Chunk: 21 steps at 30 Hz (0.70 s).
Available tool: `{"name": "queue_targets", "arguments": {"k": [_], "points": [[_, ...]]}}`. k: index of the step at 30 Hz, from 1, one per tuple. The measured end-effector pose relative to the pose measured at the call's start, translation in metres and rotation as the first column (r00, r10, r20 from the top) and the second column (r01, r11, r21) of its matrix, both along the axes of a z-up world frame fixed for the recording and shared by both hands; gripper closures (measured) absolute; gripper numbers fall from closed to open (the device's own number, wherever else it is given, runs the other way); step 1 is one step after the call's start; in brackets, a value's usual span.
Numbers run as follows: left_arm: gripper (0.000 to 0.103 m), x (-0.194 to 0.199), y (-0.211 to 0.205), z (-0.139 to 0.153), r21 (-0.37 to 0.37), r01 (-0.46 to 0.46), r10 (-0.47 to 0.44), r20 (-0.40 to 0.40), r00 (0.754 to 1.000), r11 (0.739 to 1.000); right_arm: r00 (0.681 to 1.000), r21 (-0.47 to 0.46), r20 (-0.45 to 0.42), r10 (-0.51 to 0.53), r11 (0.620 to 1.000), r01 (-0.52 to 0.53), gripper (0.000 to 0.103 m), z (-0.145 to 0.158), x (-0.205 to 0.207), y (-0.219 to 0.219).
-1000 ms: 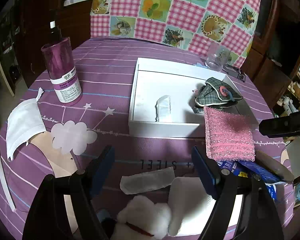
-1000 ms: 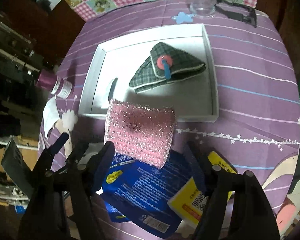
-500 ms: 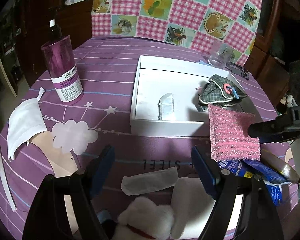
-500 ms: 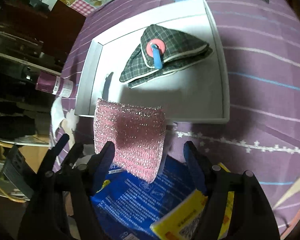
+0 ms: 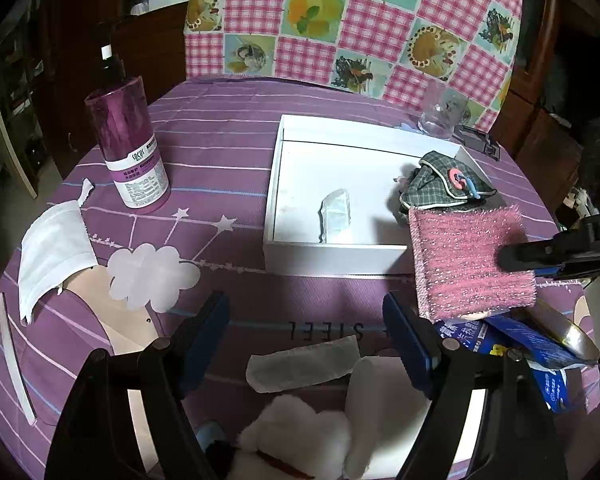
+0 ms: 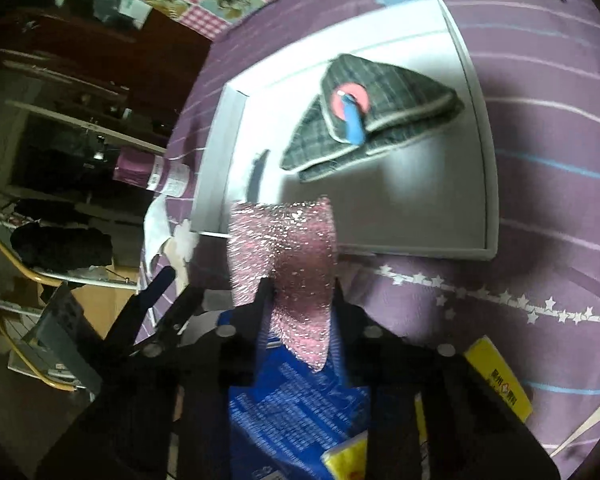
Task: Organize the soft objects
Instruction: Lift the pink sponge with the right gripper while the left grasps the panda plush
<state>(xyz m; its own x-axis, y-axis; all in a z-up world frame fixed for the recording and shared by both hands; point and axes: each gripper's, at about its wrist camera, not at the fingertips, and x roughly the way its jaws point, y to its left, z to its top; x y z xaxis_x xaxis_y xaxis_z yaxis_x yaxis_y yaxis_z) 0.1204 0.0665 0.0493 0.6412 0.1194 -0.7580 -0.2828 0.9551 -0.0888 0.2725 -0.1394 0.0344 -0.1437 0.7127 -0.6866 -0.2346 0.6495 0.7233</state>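
Note:
My right gripper (image 6: pixel 300 288) is shut on a sparkly pink cloth (image 6: pixel 292 248), pinching it so it bunches, just in front of the white tray (image 6: pixel 488 184). The left wrist view shows the cloth (image 5: pixel 468 264) at the tray's near right corner with the right gripper's finger (image 5: pixel 540 252) across it. A green plaid pouch (image 6: pixel 372 116) lies in the tray (image 5: pixel 340 256). My left gripper (image 5: pixel 306 332) is open and empty above a white tissue packet (image 5: pixel 304 364) and fluffy white cotton (image 5: pixel 300 428).
A purple bottle (image 5: pixel 128 148) stands at the left, with a white face mask (image 5: pixel 52 248) nearer. A glass (image 5: pixel 440 112) stands behind the tray. Blue and yellow packets (image 6: pixel 300 408) lie under the right gripper. A small clear wrapper (image 5: pixel 335 216) lies in the tray.
My right gripper has closed on the pink cloth, which now bunches between the fingers and has lifted slightly toward the tray. The left gripper has stayed put.

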Motion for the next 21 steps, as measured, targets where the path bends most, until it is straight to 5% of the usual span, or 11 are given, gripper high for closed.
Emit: {"name": "queue_targets", "arguments": {"k": [13, 21], "points": [[0.024, -0.029, 0.003, 0.031, 0.014, -0.011, 0.010, 0.072, 0.997, 1.000, 0.983, 0.013, 0.179, 0.046, 0.999, -0.049, 0.085, 0.062, -0.027, 0.017], [0.024, -0.072, 0.016, 0.037, 0.011, -0.049, 0.048, 0.056, 0.997, 0.999, 0.977, -0.017, 0.199, 0.073, 0.997, -0.071, 0.085, 0.073, -0.036, 0.034]]}}
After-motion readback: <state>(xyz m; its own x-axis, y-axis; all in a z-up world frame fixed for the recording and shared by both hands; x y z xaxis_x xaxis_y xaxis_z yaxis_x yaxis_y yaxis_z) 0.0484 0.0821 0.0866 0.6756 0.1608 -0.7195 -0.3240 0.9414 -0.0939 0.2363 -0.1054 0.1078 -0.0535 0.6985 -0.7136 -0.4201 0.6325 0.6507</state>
